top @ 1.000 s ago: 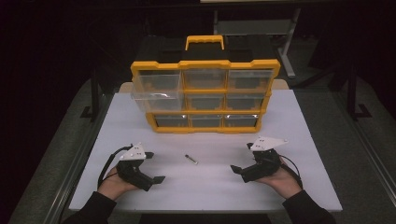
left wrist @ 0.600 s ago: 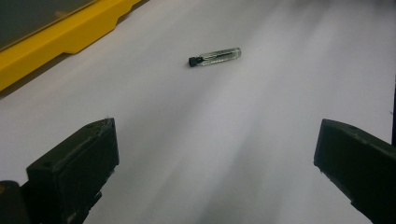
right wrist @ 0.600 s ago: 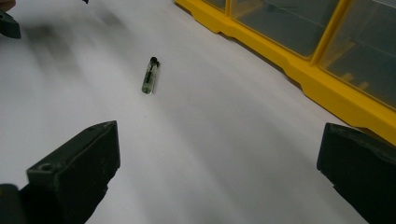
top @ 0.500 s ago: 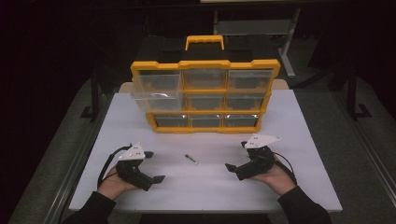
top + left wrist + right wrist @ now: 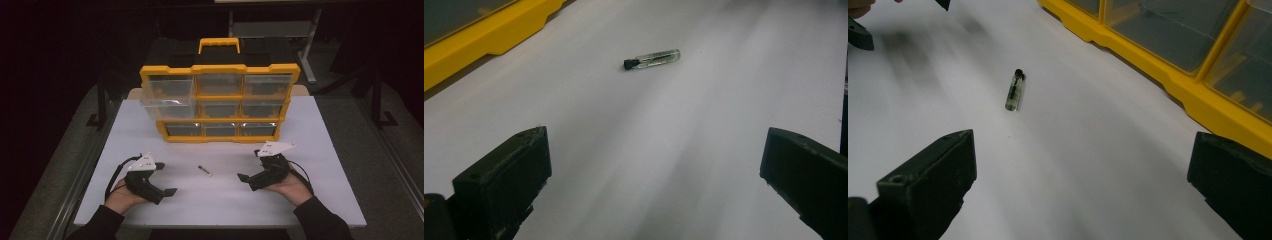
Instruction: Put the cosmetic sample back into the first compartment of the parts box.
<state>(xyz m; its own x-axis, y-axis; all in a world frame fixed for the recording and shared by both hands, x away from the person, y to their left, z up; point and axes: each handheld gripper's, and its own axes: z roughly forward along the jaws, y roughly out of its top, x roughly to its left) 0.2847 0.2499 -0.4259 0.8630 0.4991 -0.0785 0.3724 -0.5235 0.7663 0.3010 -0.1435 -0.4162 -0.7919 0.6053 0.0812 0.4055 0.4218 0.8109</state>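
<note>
A small clear vial (image 5: 204,170) with a black cap lies on the white table (image 5: 320,140), between the two hands. My left gripper (image 5: 165,178) rests low on the table to the vial's left, jaws wide apart and empty. In the left gripper view the vial (image 5: 652,58) lies ahead, well beyond the left gripper (image 5: 649,185). My right gripper (image 5: 250,165) is open on the vial's right, pointing toward it. Seen from the right gripper view, the vial (image 5: 1014,90) lies ahead and left of the right gripper (image 5: 1078,185).
A yellow organizer (image 5: 220,70) with clear drawers and a carry handle stands upright at the table's back. Its upper-left drawer (image 5: 167,95) is pulled out. Its yellow base (image 5: 1168,75) runs close along the right gripper's side. Dark floor surrounds the table.
The right gripper has moved left and slightly forward, closer to the vial. The left gripper and the vial have stayed put.
</note>
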